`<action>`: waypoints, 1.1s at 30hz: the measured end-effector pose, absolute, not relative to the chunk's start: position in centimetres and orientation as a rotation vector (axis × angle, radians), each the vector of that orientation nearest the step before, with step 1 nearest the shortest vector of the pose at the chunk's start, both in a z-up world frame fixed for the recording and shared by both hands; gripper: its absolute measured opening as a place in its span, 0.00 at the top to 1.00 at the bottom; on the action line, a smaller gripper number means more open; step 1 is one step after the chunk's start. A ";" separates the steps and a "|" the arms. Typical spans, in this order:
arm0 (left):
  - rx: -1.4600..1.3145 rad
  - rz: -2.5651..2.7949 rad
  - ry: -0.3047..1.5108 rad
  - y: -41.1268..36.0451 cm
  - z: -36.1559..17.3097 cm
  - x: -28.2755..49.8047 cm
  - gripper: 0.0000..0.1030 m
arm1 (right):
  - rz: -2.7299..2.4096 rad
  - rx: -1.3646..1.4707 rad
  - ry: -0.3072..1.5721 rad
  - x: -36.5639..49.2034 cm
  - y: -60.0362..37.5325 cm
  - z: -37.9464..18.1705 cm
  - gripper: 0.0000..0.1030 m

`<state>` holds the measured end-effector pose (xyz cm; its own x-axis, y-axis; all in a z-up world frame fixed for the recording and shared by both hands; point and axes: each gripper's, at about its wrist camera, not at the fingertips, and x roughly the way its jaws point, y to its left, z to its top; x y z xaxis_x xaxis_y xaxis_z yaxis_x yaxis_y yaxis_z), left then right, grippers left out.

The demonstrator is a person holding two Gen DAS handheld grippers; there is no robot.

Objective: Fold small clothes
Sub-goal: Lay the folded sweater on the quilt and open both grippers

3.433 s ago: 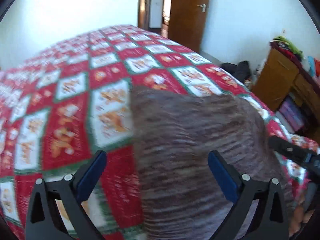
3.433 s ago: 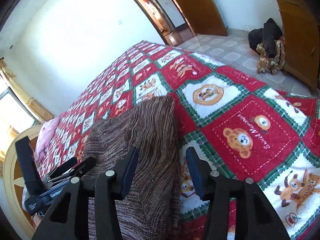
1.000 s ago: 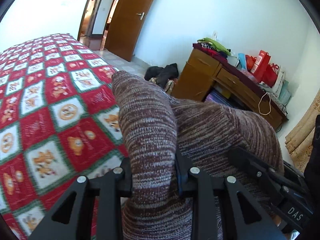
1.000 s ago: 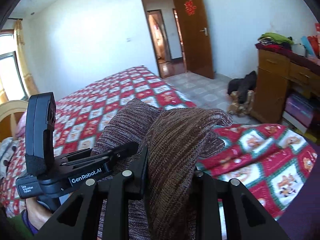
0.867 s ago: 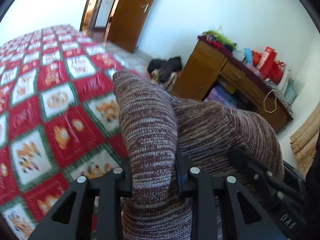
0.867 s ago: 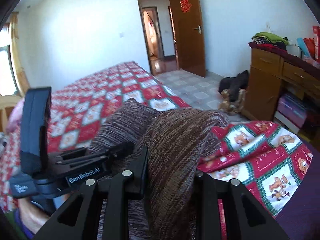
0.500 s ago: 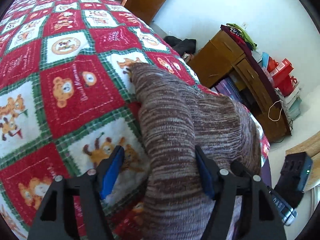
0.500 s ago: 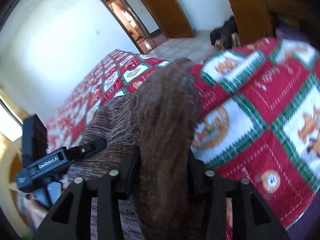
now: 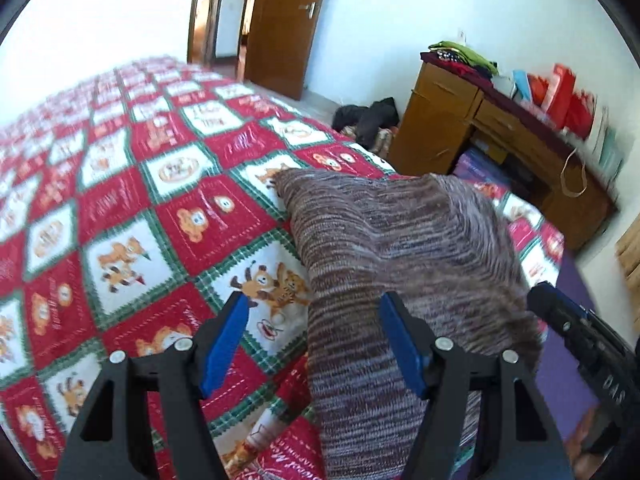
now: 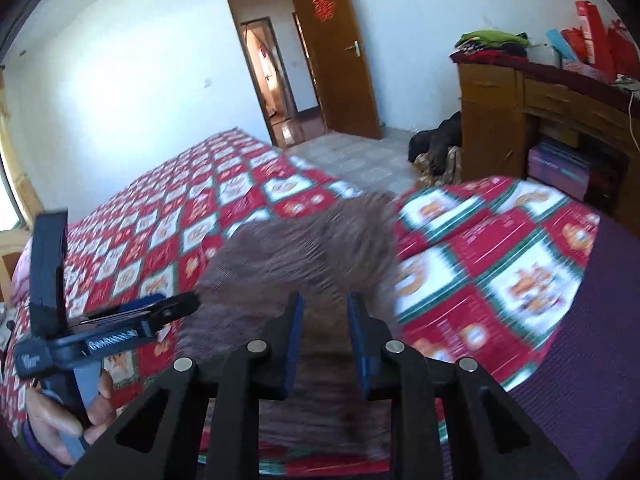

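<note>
Lying knitted garment [image 9: 400, 240] on bedspread [image 9: 120, 208]

Bed quilt [image 9: 120, 200] in red, white and green bear squares. Beyond its far corner, an open brown door [image 10: 340, 60]. Right of the quilt, a wooden desk [image 10: 520, 112] carrying folded clothes [image 10: 488, 42] and red bags [image 9: 568, 96]; dark clothes [image 9: 368, 120] heaped on the floor beside the desk.
</note>
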<state>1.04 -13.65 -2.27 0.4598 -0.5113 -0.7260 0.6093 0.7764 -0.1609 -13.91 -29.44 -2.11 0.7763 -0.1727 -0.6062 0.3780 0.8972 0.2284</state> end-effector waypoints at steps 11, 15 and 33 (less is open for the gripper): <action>0.233 -0.623 0.795 -12.8 -2.8 -1.8 0.30 | -0.325 0.459 0.714 -13.7 -28.4 -6.8 0.76; 0.305 -0.588 0.838 -13.5 -4.1 -2.5 0.30 | -0.364 0.489 0.749 -14.6 -28.0 -7.2 0.76; 0.242 -0.620 0.692 -8.8 -0.9 -9.0 0.05 | -0.469 0.436 0.533 -24.6 -23.0 -1.3 0.46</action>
<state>-9.03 -8.80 -0.94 0.6004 -0.4516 -0.6600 0.6066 0.7950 0.0079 -24.57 -23.05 -1.29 0.7624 -0.3066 -0.5699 0.5259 0.8067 0.2695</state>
